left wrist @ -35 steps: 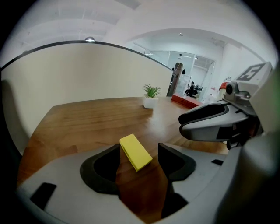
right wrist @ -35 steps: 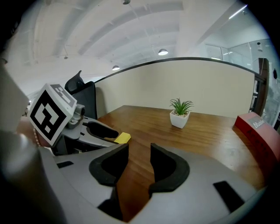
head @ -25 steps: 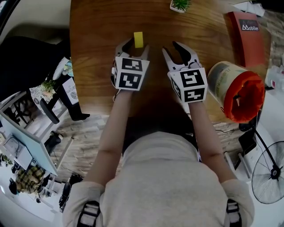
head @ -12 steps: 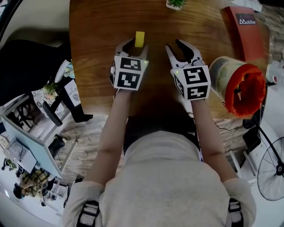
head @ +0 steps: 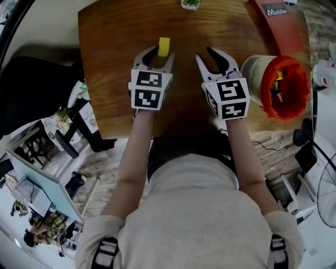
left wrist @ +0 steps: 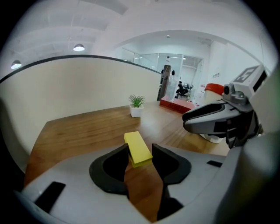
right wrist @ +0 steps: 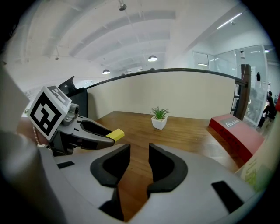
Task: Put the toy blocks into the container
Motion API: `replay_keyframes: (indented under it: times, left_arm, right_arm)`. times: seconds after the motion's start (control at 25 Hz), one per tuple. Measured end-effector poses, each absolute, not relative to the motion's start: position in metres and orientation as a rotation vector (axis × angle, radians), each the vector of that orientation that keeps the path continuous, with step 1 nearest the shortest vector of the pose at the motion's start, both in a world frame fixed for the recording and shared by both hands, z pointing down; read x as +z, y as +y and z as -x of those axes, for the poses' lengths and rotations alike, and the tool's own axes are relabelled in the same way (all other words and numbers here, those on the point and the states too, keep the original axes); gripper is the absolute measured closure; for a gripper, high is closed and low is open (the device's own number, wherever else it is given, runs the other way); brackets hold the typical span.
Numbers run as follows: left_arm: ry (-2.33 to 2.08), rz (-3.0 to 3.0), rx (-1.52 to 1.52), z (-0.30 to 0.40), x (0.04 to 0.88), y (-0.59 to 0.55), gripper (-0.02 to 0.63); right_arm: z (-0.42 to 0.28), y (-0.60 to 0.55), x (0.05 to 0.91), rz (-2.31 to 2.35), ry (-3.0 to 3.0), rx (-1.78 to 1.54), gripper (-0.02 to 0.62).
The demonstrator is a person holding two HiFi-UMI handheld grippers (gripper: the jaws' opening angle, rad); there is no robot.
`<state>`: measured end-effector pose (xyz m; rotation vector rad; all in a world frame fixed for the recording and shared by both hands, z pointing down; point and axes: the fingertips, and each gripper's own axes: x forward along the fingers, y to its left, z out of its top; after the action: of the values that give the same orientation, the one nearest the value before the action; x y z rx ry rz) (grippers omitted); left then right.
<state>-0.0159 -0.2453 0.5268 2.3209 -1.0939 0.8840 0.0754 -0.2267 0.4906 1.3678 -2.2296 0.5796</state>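
A yellow block (head: 164, 45) lies on the wooden table (head: 115, 63), its near end between the tips of my left gripper (head: 161, 52). In the left gripper view both pads (left wrist: 121, 151) press the block (left wrist: 137, 146): the gripper is shut on it. My right gripper (head: 207, 54) hovers beside it, open, with only bare table between its pads (right wrist: 139, 151). The container (head: 278, 86), cream with an orange mouth, stands tilted at the table's right edge with several blocks inside. From the right gripper view the block (right wrist: 115, 134) pokes out of the left gripper's fingers (right wrist: 94, 133).
A small potted plant (head: 190, 3) stands at the table's far edge, and a red box (head: 275, 18) lies at the far right. The table's near edge runs just behind both grippers. A fan (head: 328, 194) and office furniture stand on the floor.
The left jaws have narrowed onto the yellow block. The right gripper has edged forward slightly. The head view has shifted, so the container's inside now shows.
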Motion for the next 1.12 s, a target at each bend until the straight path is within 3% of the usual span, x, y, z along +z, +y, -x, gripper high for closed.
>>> replay_keyframes:
  times: [1.12]
  left_arm:
    - [-0.845,-2.791,0.655,-0.07,0.377,-0.199,0.43]
  right_arm:
    - [-0.135,-0.153,0.367,-1.798,-2.174,0.361,0.468]
